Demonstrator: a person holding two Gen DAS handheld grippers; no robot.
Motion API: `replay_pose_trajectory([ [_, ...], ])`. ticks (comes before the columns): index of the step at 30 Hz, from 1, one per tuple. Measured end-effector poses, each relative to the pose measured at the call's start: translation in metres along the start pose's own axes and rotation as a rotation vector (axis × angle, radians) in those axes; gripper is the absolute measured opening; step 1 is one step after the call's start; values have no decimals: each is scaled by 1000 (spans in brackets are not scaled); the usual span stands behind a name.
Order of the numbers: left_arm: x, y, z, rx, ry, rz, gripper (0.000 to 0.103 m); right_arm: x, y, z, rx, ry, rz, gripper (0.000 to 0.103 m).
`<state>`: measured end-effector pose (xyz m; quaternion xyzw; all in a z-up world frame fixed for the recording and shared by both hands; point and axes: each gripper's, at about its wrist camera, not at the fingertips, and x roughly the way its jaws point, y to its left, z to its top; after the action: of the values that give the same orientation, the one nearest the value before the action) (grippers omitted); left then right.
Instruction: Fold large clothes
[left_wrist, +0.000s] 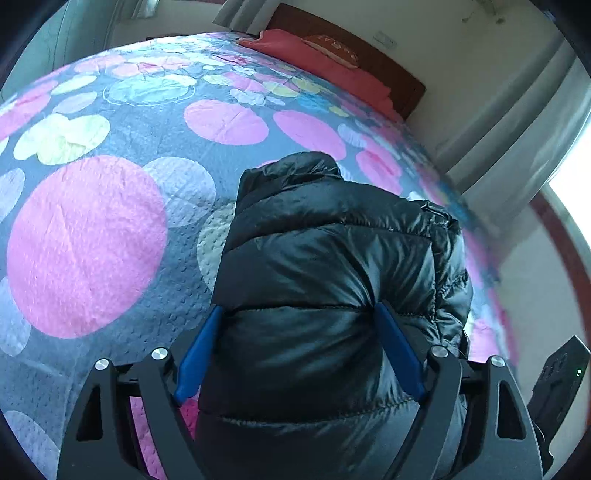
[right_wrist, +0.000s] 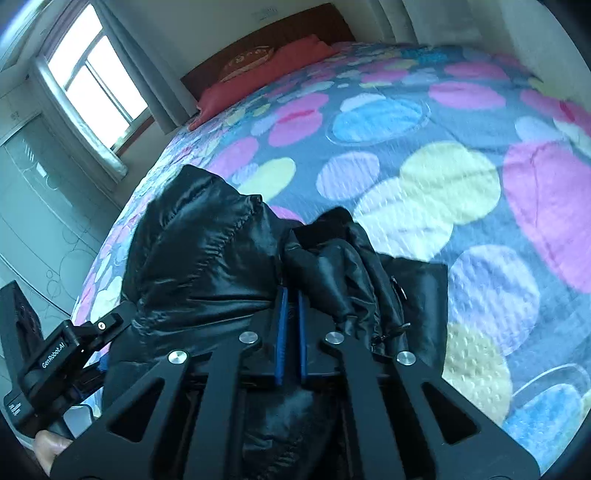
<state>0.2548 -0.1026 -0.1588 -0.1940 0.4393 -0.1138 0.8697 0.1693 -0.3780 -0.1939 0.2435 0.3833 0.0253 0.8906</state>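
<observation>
A shiny black puffer jacket (left_wrist: 325, 258) lies bunched on the bed, its collar pointing towards the headboard. My left gripper (left_wrist: 300, 306) stands wide around the jacket's padded body. Both blue pads (left_wrist: 399, 347) touch its sides, and creases gather at the right one. In the right wrist view the jacket (right_wrist: 207, 251) is heaped in front of my right gripper (right_wrist: 291, 291). Its two blue pads (right_wrist: 282, 332) stand almost together, and their tips are buried in a gathered fold of the jacket.
The bed is covered by a grey quilt (left_wrist: 110, 221) with big pink, yellow and blue dots. A red pillow (left_wrist: 314, 55) lies against the brown headboard. The bed's edge, a curtain and a window (right_wrist: 92, 85) are close by. A hand (right_wrist: 48, 446) holds the other gripper's body (right_wrist: 55, 354).
</observation>
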Motion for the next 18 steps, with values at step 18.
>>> replay_pose_trajectory([
  [18, 30, 17, -17, 21, -47, 22, 90, 26, -9, -24, 16, -60, -5, 0],
])
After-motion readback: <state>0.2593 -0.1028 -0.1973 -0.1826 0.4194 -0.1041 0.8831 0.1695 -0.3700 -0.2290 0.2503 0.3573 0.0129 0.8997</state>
